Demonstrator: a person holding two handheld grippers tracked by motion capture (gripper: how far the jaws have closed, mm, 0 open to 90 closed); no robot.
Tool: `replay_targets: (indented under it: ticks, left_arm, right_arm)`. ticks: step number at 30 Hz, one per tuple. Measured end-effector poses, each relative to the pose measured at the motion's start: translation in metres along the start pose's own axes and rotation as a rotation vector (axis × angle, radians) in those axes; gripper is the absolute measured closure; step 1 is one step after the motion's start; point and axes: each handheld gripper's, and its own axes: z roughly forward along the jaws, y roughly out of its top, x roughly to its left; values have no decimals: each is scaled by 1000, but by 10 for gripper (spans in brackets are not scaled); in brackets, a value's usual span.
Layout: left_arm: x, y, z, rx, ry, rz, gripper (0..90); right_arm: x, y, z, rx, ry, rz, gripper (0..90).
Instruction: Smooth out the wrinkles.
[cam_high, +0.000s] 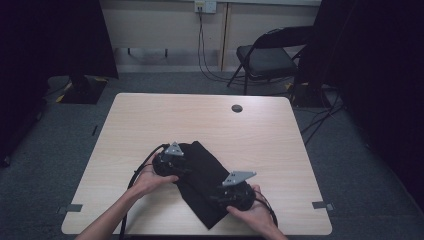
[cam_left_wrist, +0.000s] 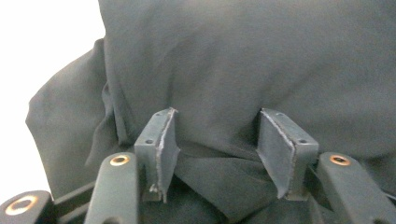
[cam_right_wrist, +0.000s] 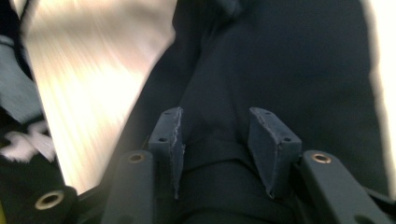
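Observation:
A black cloth (cam_high: 202, 172) lies crumpled on the near half of the light wooden table (cam_high: 200, 117), running from the middle toward the front edge. My left gripper (cam_high: 186, 167) rests at the cloth's left end, held by a hand. In the left gripper view its jaws (cam_left_wrist: 217, 140) stand apart over a raised fold of the cloth (cam_left_wrist: 233, 70), and the pads do not press it. My right gripper (cam_high: 217, 196) sits on the cloth's near right part. In the blurred right gripper view its jaws (cam_right_wrist: 215, 137) are also apart, with a ridge of cloth (cam_right_wrist: 280, 60) between them.
A round dark cable hole (cam_high: 237, 108) sits near the table's far edge. A black folding chair (cam_high: 267, 57) stands behind the table at the right, with cables on the floor. Dark curtains hang on both sides. Bare tabletop surrounds the cloth.

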Motion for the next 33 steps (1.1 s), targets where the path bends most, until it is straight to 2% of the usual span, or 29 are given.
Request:
replay_targets:
  ticks: [2, 3, 4, 5, 7, 9, 11, 13, 15, 16, 17, 18, 20, 25, 27, 29, 30, 31, 32, 33]
  left_arm:
    - [-3, 5, -7, -30, -6, 3, 479]
    - [-4, 8, -11, -64, 8, 11, 509]
    - [-4, 8, -11, -64, 8, 11, 527]
    - [-6, 14, -18, -124, -8, 15, 516]
    - [-7, 19, -16, -114, -3, 61, 494]
    - [-7, 20, -6, -93, 14, 59, 476]
    - [-5, 15, 5, -32, 49, 67, 462]
    - [-3, 8, 13, 2, 53, 50, 445]
    - [-1, 4, 14, 4, 42, 37, 436]
    - [-2, 4, 14, -4, 42, 22, 435]
    - [-3, 5, 15, 1, 51, 32, 432]
    - [-4, 5, 17, 5, 55, 38, 427]
    - [-5, 6, 21, -4, 60, 27, 425]
    - [-12, 7, 27, -18, 73, -10, 425]
    - [-14, 6, 26, -28, 74, -26, 431]
    - [-16, 5, 25, -33, 73, -30, 436]
    - [-14, 4, 23, -34, 54, -41, 438]
    - [-13, 3, 20, -38, 33, -55, 438]
    - [-13, 3, 20, -38, 33, -55, 437]
    - [-9, 2, 13, -49, 17, -79, 433]
  right_arm:
    - [4, -5, 5, 13, -9, -10, 514]
    - [4, -5, 8, 24, -17, -10, 500]
    - [4, -5, 8, 24, -17, -10, 500]
    - [2, -5, 12, 45, -6, -35, 501]
    - [-2, -5, 13, 39, 3, -42, 504]
    - [-4, -6, 15, 32, -14, -85, 507]
    - [-10, -4, 15, 36, -31, -84, 507]
    - [-19, -4, 14, 35, -51, -78, 515]
    - [-32, -4, 13, 30, -89, -65, 515]
    - [-39, -4, 13, 24, -92, -43, 515]
    - [-46, -3, 12, 17, -88, -22, 515]
    - [-52, -3, 13, 13, -95, -21, 515]
    - [-61, -1, 13, 13, -134, -15, 512]
    - [-83, 0, 15, -19, -187, 55, 511]
    - [-87, 1, 16, -17, -213, 41, 505]
    - [-88, 1, 16, -25, -224, 51, 498]
    - [-85, 1, 15, -25, -233, 48, 478]
    - [-82, 1, 14, -34, -227, 56, 419]
    - [-82, 1, 14, -34, -227, 56, 419]
    - [-77, 2, 7, -45, -204, 73, 359]
